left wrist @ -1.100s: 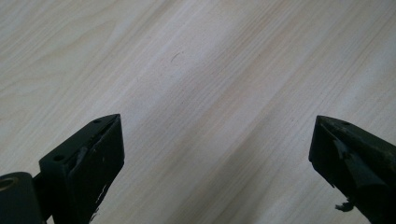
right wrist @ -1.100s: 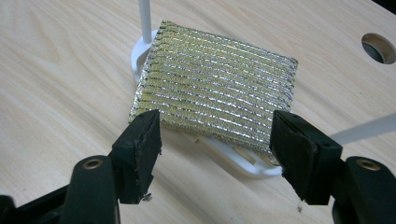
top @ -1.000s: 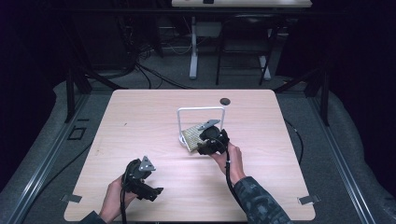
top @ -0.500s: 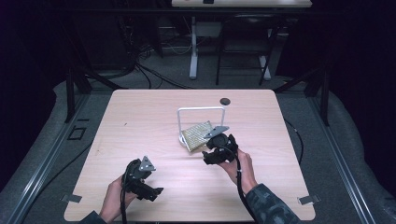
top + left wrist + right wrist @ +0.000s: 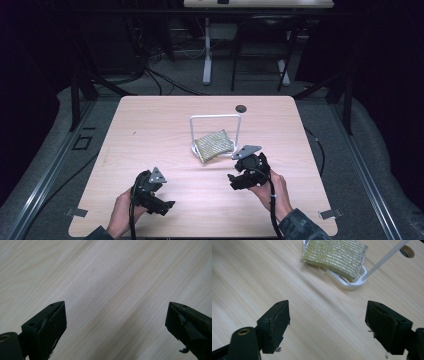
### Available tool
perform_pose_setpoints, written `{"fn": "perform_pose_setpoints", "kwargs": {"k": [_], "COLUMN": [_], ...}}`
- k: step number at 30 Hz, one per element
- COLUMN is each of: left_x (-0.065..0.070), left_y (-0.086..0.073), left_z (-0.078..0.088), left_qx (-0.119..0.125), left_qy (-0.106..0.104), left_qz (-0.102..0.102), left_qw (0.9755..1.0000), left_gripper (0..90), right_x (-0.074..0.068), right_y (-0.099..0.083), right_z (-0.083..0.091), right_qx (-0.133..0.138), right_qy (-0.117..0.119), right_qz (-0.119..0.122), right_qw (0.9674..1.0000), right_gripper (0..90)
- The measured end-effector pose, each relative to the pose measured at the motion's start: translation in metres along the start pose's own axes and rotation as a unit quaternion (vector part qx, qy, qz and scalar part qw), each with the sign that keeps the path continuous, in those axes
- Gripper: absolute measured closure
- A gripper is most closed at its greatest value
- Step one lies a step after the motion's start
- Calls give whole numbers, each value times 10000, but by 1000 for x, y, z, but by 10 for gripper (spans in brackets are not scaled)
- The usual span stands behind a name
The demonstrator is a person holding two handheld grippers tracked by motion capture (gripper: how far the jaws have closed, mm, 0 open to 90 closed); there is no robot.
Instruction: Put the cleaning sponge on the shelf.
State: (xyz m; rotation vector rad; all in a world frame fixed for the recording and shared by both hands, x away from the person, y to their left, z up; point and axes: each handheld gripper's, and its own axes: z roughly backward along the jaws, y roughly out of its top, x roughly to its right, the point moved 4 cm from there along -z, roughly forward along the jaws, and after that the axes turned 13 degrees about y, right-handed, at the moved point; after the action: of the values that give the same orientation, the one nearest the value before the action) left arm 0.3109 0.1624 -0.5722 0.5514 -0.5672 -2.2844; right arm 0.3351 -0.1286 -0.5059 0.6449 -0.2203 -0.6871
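Note:
A gold-woven sponge (image 5: pixel 214 145) leans tilted on the base of a white wire rack (image 5: pixel 215 117) at mid-table. In the right gripper view the sponge (image 5: pixel 334 257) lies across the rack's white base (image 5: pixel 352 285). My right gripper (image 5: pixel 239 172) (image 5: pixel 327 322) sits a short way in front of the sponge, clear of it. Its jaws have just been opening and have nothing between them. My left gripper (image 5: pixel 159 200) (image 5: pixel 116 322) rests near the front left of the table, jaws wide open over bare wood.
A small black round hole (image 5: pixel 241 108) (image 5: pixel 407 251) lies in the tabletop behind the rack. The light wooden table (image 5: pixel 150 130) has bare wood to the left of the rack. Dark floor, cables and desk legs lie beyond the far edge.
My right gripper has pulled back from the sponge toward the person and its jaws have spread. The sponge stays leaning in the rack. The left gripper has not moved.

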Motion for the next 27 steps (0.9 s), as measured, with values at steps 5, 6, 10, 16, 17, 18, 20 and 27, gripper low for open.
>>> {"fn": "perform_pose_setpoints", "kwargs": {"k": [5, 6, 10, 16, 17, 18, 20, 27], "left_x": [0, 0, 0, 0, 0, 0, 0, -2], "left_y": [0, 0, -1, 0, 0, 0, 0, 0], "left_z": [0, -1, 0, 0, 0, 0, 1, 2], "left_qx": [4, -1, 0, -5, -14, -4, -7, 24], "left_qy": [1, -11, -9, 8, 10, 19, 34, 26], "left_qz": [13, 30, 16, 2, -5, -18, -26, -23], "left_qw": [10000, 10000, 10000, 10000, 10000, 10000, 10000, 10000], "left_gripper": [36, 37, 36, 37, 37, 37, 37, 37], "right_x": [3, 4, 6, 9, 10, 11, 12, 23], "right_y": [-20, -25, -46, -83, -88, -93, -100, -126], "right_z": [8, 10, 17, 24, 24, 25, 25, 14], "right_qx": [21, 48, 29, -128, -173, -220, -282, -748], "right_qy": [40, 31, 7, -47, -83, -75, 4, -78], "right_qz": [-147, -168, -232, -400, -444, -493, -672, -801], "right_qw": [9999, 9998, 9997, 9991, 9988, 9985, 9973, 9939], "right_gripper": [143, 143, 136, 88, 77, 68, 63, 58]}}
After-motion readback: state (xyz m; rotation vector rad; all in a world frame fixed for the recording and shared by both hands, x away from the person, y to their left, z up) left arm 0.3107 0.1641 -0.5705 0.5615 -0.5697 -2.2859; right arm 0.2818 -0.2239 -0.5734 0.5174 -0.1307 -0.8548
